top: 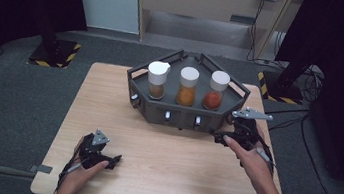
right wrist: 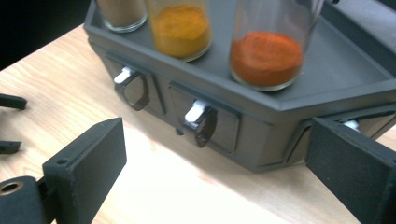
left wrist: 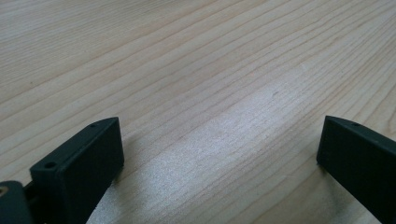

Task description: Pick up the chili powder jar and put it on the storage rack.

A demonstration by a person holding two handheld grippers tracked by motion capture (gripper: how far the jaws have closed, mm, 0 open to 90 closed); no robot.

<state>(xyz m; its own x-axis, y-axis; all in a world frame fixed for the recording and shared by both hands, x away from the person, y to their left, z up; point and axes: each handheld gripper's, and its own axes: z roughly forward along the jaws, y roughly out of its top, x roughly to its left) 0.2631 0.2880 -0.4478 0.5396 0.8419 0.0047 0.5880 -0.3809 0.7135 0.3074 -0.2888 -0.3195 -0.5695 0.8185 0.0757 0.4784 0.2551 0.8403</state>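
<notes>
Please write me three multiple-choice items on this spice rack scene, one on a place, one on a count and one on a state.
1. Where does the jar of red powder stand on the dark rack, seen from the high view?
A. at the left
B. in the middle
C. at the right

2. How many white-capped jars stand on the rack?
A. two
B. three
C. four

3. How do the jaws of the right tool stand?
A. apart, with nothing between them
C. closed on a drawer handle
B. closed on a jar

Answers:
1. C, since the red jar stands to the right of the orange jar and the brown jar.
2. B, since three white caps show in a row in the high view.
3. A, since the right gripper view shows bare table between the two black jaws, short of the drawer handles.
</notes>
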